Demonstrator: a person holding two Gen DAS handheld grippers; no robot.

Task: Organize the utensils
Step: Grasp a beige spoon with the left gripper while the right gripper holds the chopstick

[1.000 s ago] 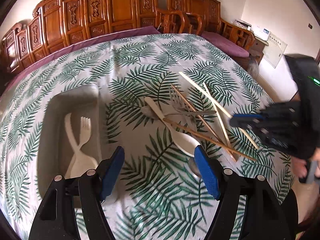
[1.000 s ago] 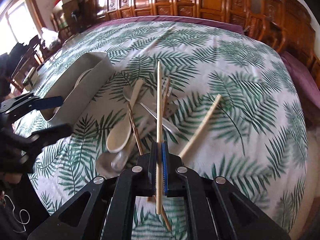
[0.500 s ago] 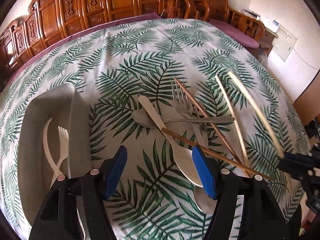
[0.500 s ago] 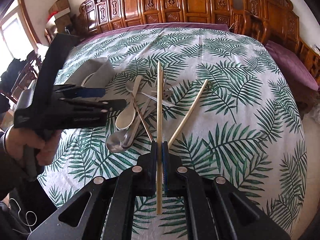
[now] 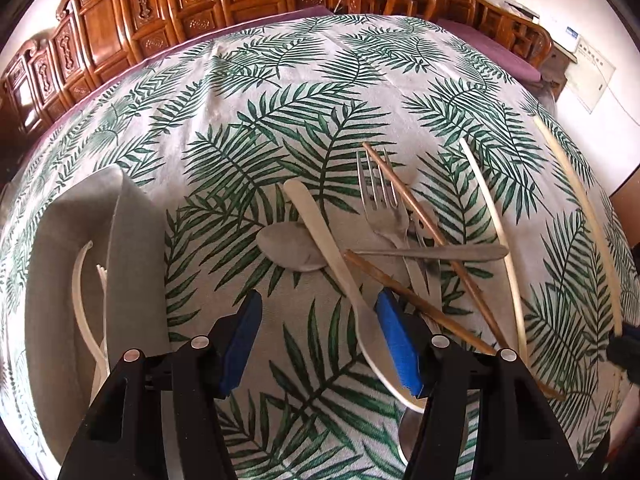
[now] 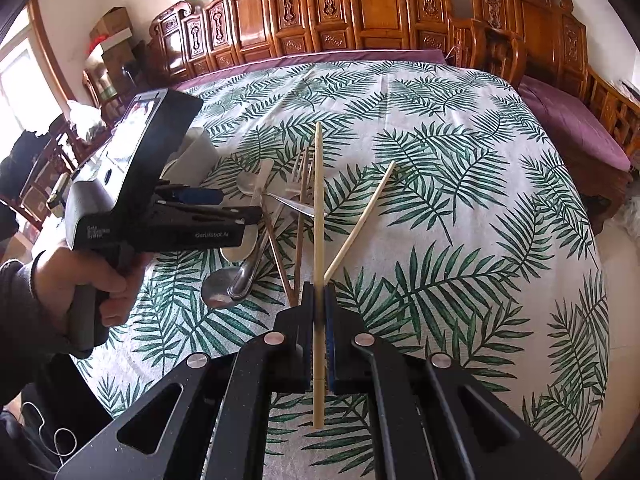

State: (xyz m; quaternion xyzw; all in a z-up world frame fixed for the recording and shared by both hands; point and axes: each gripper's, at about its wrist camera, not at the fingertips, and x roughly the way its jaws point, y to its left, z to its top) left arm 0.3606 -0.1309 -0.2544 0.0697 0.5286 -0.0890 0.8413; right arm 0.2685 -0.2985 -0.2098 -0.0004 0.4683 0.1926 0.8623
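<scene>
both wrist views low over the table [image 5: 248, 92], facing the chairs [image 6: 376, 4], sharing the utensil pile [image 5: 384, 236]

Green palm-frond tablecloth [image 5: 280, 92], grey tray [image 5: 136, 264], cream spoon [image 5: 332, 256].

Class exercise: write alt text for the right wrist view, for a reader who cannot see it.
The right gripper is shut on a pale chopstick above a leaf-print tablecloth. To its left, the left gripper hovers over a pile of cutlery.

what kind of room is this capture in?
Most likely a home dining room. A big round table under a palm-leaf tablecloth, ringed by carved wooden chairs; loose cutlery, a metal fork among it, lies beside a grey tray.
</scene>
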